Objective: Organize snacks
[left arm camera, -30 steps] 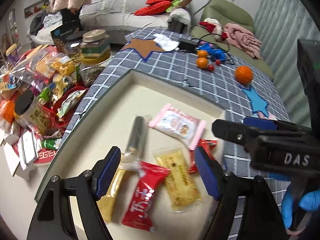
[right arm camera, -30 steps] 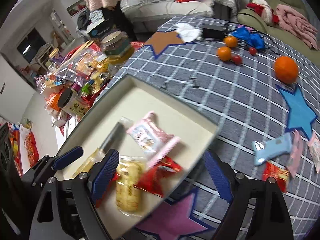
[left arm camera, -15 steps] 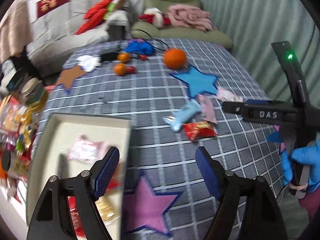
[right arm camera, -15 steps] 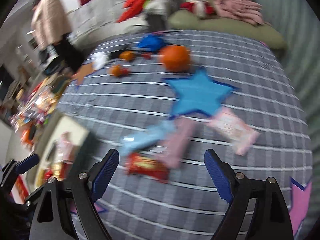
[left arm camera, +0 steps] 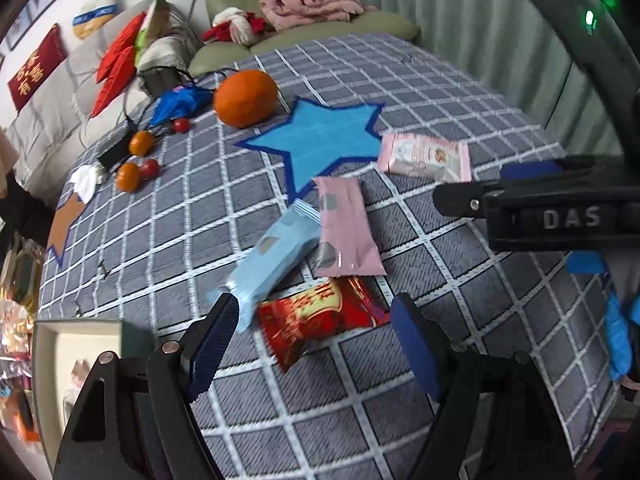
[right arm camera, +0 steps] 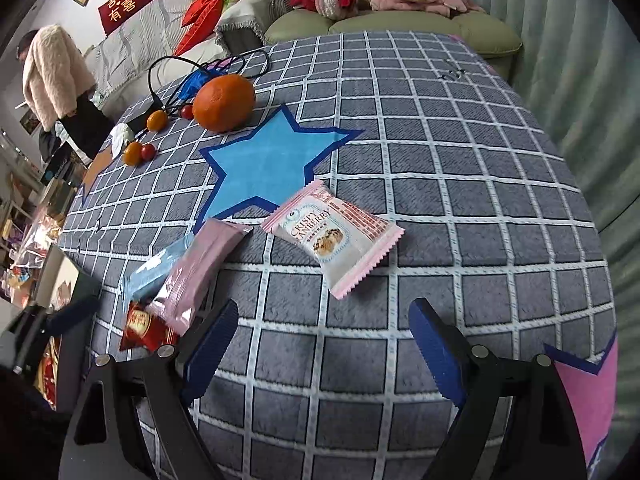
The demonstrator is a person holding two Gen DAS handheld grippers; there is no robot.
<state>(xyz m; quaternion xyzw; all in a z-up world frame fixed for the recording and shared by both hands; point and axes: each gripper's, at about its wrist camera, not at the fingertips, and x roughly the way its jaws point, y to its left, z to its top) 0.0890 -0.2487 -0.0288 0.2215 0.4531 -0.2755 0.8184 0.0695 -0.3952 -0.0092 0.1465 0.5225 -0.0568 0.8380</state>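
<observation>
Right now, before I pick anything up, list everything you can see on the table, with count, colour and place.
Red foil snack packet: 1, red, between the left gripper's fingers.
Light blue wrapper: 1, pale blue, beside the red packet.
Plain pink wrapper: 1, pink, overlapping the blue one.
Cranberry snack packet: 1, pink and white, ahead of the right gripper.
Large orange: 1, orange, at the blue star's far tip.
Small fruits: several, orange and red, far left.
Blue star patch: 1, mid-cloth.
Beige tray: 1, left edge.
Checked tablecloth: 1, grey.
Left gripper: open.
Right gripper: open, empty.
</observation>
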